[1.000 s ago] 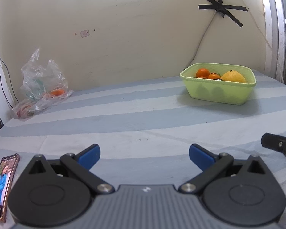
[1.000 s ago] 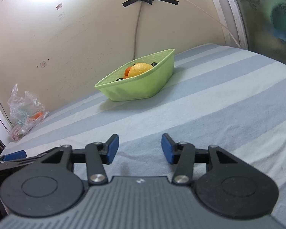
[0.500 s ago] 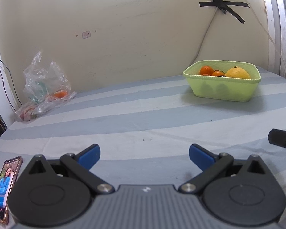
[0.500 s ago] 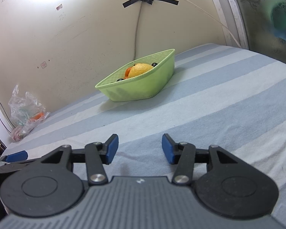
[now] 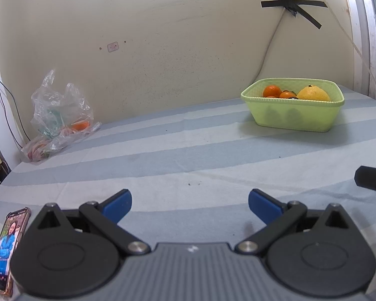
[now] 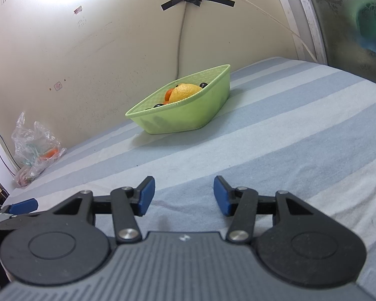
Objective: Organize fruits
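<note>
While my left gripper [image 5: 190, 204] and right gripper [image 6: 183, 195] gape empty, striped cloth [image 5: 188, 155] stretches flat toward the ribbed green basket [image 5: 294, 116].

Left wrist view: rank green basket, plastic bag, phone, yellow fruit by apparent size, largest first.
1. green basket and plastic bag: look alike, not ranked.
2. phone: close to the camera and cut off by the gripper body, so its rank is unsure.
3. yellow fruit, smallest.

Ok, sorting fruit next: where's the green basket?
The green basket sits far right in the left wrist view, against the wall under the taped cable.
</note>
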A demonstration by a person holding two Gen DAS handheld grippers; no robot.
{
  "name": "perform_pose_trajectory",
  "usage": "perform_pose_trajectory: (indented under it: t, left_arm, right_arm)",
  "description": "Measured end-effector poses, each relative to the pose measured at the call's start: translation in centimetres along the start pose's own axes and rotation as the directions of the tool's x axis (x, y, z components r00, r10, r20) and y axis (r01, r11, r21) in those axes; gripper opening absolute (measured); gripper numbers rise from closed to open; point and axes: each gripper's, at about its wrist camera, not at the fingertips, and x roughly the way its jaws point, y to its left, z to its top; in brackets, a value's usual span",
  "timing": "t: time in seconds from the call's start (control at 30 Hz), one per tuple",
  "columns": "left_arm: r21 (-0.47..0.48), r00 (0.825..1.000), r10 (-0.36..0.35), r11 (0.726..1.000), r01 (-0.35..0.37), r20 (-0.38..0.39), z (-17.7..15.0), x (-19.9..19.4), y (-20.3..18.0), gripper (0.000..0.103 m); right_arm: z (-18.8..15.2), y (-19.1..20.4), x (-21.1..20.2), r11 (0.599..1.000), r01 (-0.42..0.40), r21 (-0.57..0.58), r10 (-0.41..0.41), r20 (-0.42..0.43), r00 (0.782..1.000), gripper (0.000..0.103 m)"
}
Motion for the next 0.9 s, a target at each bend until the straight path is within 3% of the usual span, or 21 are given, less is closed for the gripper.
perform_pose_trajectory:
  t: [0.9]
  left_arm:
    - [-0.002, 1.0, 0.002, 1.0, -0.002, -0.009, 0.19, -0.16, 0.27, 0.103]
  right_arm:
    - [0.08, -0.01, -0.03, 1.0, -0.003, 0.002, 0.003, 0.001, 1.0, 0.055]
